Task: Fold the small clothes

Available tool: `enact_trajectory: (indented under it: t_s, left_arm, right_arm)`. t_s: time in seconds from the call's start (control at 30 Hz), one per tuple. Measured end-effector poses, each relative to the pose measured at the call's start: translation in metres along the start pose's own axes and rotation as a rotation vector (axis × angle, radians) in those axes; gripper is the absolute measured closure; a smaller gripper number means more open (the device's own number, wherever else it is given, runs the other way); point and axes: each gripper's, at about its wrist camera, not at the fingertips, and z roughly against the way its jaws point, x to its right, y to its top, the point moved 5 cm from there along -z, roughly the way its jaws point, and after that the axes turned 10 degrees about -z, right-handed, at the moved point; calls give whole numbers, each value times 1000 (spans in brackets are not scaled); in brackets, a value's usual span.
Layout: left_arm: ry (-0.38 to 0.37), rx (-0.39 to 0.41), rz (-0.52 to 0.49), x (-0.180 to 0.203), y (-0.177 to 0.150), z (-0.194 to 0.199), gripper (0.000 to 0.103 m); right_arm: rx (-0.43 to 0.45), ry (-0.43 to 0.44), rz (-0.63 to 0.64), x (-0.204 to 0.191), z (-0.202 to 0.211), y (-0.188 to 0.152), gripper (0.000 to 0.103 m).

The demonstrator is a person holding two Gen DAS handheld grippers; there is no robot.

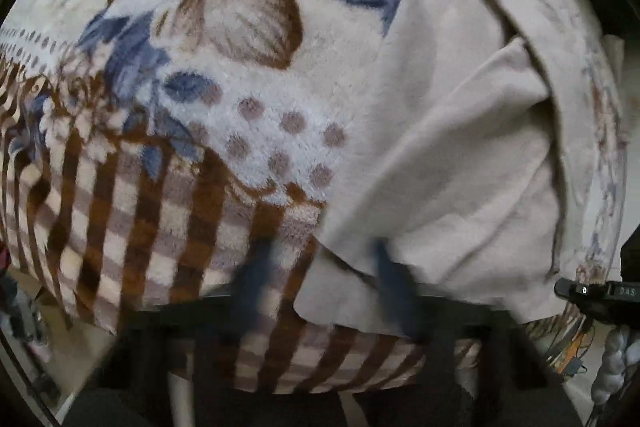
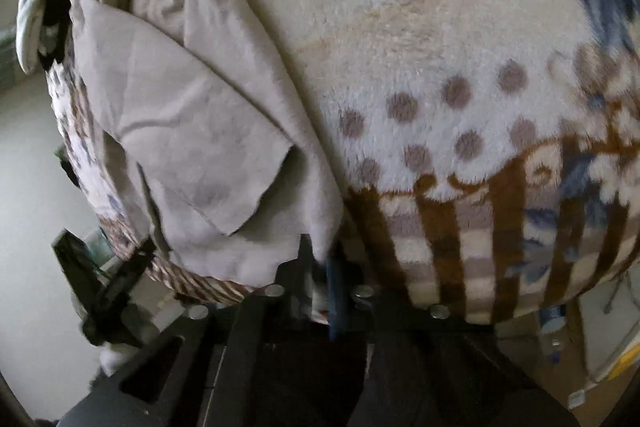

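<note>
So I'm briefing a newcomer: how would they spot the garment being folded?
Start from the fleece blanket with flowers, dots and brown stripes that covers the surface. On it lies the beige garment, crumpled near the blanket's edge. It is the only plain, unpatterned cloth, and the right tongs pinch its corner.

Blanket left of beige cloth lies bare; cloth's folds block rt side.

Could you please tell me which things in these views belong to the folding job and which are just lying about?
Belonging to the job:
- beige garment, partly folded
- right gripper, shut on its lower edge
- left gripper, open at its hem
- patterned fleece blanket, the folding surface

Just lying about:
- bundle of cables
- blue-capped bottle
</note>
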Motion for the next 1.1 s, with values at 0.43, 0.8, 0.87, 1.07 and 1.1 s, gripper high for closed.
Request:
enact_trajectory:
  t_s: [0.43,0.8,0.87,1.07,1.1]
  left_arm:
    - [-215,12,41,-14,-30,-13,72]
    - [-213,95,23,-1,-29,24,100]
    - [-249,126,59,-2,-24,40,100]
    - [-336,280,139,-5,34,105,102]
    - [-344,306,143,-6,47,112,102]
  right_arm:
    - [-74,-9,-3,2,-13,-1,58]
    - [-30,-26,86,-30,-6,-14,96]
    - [-30,-3,123,-44,6,-19,96]
    - [9,96,174,-89,54,-14,96]
    - [25,121,181,-99,65,-7,96]
